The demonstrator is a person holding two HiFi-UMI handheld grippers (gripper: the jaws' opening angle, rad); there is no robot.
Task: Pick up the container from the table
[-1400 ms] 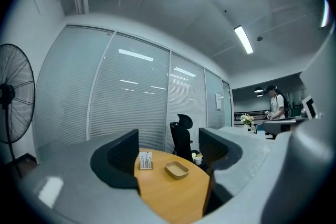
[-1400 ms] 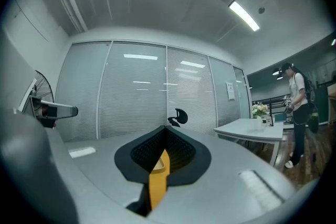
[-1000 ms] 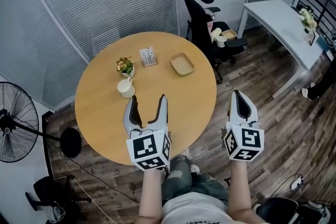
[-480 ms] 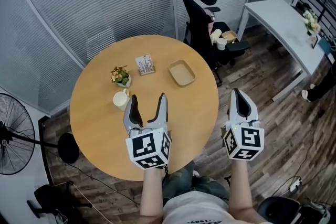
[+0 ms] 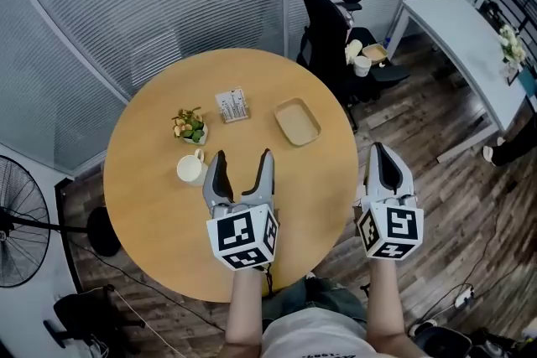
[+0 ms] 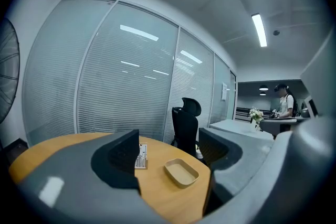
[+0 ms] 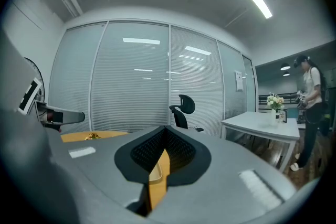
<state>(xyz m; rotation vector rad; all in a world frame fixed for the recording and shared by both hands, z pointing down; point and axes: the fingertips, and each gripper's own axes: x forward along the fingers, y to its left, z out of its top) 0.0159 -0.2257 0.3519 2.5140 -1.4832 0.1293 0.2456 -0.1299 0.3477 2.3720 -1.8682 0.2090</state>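
Note:
The container (image 5: pixel 298 121) is a shallow tan tray that lies on the round wooden table (image 5: pixel 151 205), right of its middle. My left gripper (image 5: pixel 242 163) hovers over the table just short of it and a little to its left, jaws open and empty. In the left gripper view the tray (image 6: pixel 181 172) shows between the two dark fingers (image 6: pixel 119 157). My right gripper (image 5: pixel 382 150) is shut on nothing, off the table's right edge above the floor. Through the thin slit of the right gripper (image 7: pixel 164 147) only a strip of table and tray rim shows.
A white mug (image 5: pixel 191 168), a small flower pot (image 5: pixel 190 127) and a card holder (image 5: pixel 234 106) stand on the table left of the tray. A black office chair (image 5: pixel 336 8) is behind the table, a white desk (image 5: pixel 470 46) at right, a fan (image 5: pixel 21 222) at left.
The table and the tray have come a little nearer to both grippers in the head view. Both grippers keep their state: left open, right shut.

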